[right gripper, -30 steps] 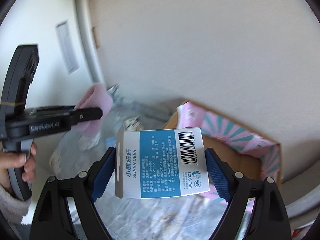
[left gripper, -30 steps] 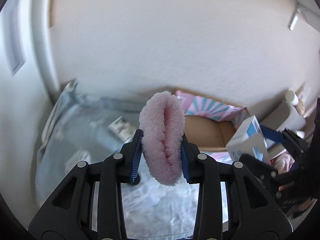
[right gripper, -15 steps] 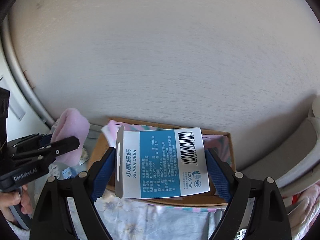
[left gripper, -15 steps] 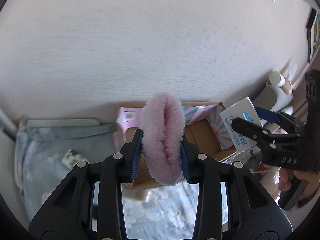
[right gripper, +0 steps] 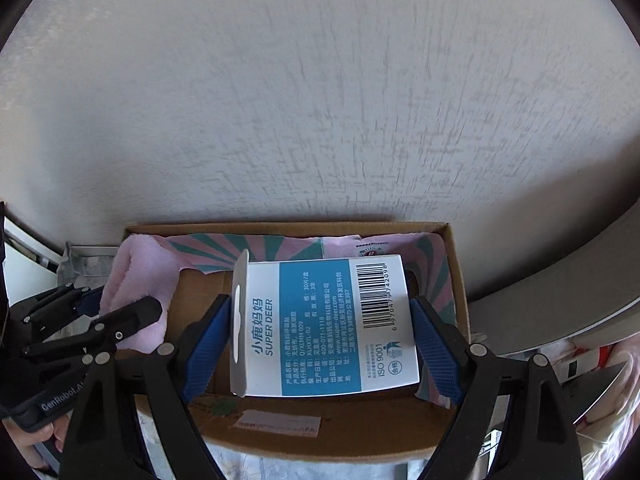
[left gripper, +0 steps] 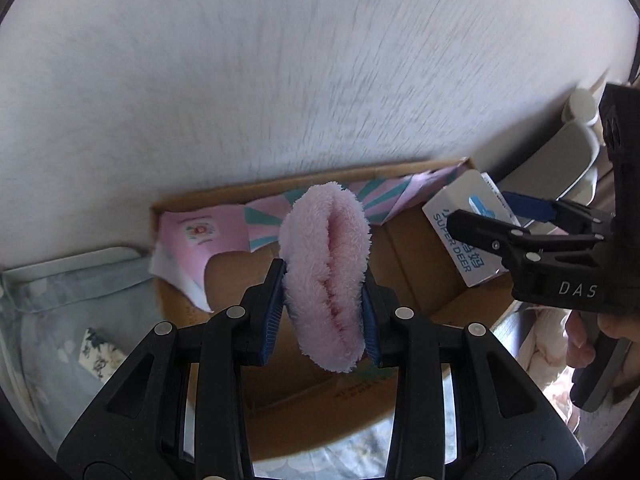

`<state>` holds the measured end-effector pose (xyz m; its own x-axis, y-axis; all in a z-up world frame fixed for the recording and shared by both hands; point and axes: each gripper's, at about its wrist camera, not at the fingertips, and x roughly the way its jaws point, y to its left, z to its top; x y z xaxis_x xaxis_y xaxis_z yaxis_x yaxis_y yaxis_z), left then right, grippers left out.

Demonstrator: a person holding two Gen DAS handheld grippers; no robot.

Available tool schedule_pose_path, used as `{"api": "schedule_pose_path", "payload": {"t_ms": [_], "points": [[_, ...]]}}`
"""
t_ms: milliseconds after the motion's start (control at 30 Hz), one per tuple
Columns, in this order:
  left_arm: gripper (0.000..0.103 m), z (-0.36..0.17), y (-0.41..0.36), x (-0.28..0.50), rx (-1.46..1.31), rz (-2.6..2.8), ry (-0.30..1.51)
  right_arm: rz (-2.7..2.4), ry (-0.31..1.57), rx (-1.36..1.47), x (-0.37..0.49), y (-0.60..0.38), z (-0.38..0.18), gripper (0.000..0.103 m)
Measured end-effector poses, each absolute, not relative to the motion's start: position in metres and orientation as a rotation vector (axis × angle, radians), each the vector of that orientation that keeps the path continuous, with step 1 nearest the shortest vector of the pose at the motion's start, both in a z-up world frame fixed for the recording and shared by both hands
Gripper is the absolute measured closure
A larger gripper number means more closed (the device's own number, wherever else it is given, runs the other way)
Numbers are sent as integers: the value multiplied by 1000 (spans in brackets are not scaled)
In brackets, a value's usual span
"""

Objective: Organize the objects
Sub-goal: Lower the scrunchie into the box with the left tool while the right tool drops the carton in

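With the carton (right gripper: 454, 280) at 12 o'clock under both grippers, neither item is in yet: my right gripper (right gripper: 320, 344) jaws hold the box (right gripper: 332, 324) wide, long axis across them, and my left gripper (left gripper: 324, 312) jaws pinch the pink sock (left gripper: 324, 264), fold running 12-to-6.

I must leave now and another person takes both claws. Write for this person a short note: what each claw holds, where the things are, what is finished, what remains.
Left claw: shut on the pink fluffy cloth, held above the open cardboard box.
Right claw: shut on the white and blue Super Deer box, also above the cardboard box, to the right of the cloth.
The cardboard box stands against the wall on the bedding, lined with pink and teal paper.
Done: both things picked up and brought over the box.
Left: lower each into the box, open the claws, withdraw.
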<state>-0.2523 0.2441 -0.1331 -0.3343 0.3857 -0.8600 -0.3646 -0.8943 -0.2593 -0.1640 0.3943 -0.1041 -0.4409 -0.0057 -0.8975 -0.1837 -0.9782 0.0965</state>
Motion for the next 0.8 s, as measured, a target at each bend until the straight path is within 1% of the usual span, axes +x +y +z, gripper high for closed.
{"api": "schedule_pose_path", "payload": {"t_ms": [233,400,433,467,500,533,567,700,800], "points": [[72,-163,256,-261,-1530,2185,11,2519,285,-1687,-181,392,-133,18],[71,-158,263,-260,-1487,2207,77,2512,299,-1720,-188,387,-139,18],[69,-156,266,-259,-1476,2221,111,2501,306,-1734,-191,386,-140,18],[65,-154,269,-258,-1466,2230,147,2484,315,-1751,-193,387,-142,18],[39,-153,272,-257,-1461,2226,172,2473,328,-1766,-197,384,-144,17],[4,-153,274,-257,-1462,2215,178,2463,345,-1781,-200,380,-146,6],[0,-153,276,-257,-1457,2196,175,2457,365,-1794,-201,381,-148,0],[0,-148,278,-252,-1456,2190,164,2487,380,-1731,-200,383,-147,0],[0,-147,276,-252,-1455,2187,151,2467,418,-1737,-195,385,-148,0]]}}
